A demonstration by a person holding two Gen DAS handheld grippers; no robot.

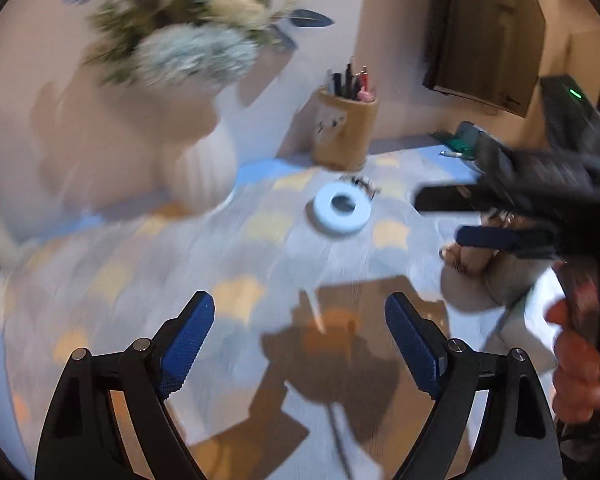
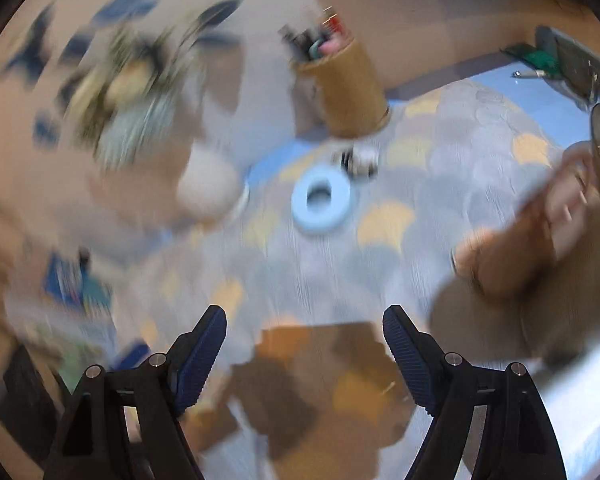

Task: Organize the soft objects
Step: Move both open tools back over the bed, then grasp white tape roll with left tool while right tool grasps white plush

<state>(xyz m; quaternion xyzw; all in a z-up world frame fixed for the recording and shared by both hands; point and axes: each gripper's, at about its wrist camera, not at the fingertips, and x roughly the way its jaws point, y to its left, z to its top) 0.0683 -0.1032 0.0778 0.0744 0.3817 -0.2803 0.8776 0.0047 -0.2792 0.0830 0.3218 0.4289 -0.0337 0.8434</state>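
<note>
Both views are blurred by motion. A pale blue soft ring (image 1: 342, 209) lies on the patterned tablecloth (image 1: 204, 248) in front of the pen cup; it also shows in the right wrist view (image 2: 322, 200). A beige soft toy (image 1: 484, 264) lies at the right; in the right wrist view it (image 2: 532, 248) is blurred. My left gripper (image 1: 300, 320) is open and empty above the cloth. My right gripper (image 2: 305, 332) is open and empty; in the left wrist view it (image 1: 460, 216) hovers open just over the toy, held by a hand.
A wooden pen cup (image 1: 344, 132) stands behind the ring. A white vase of blue and cream flowers (image 1: 188, 92) stands at the left back. A small dark object (image 2: 360, 160) lies beside the ring. Coloured items (image 2: 76, 288) lie at the left edge.
</note>
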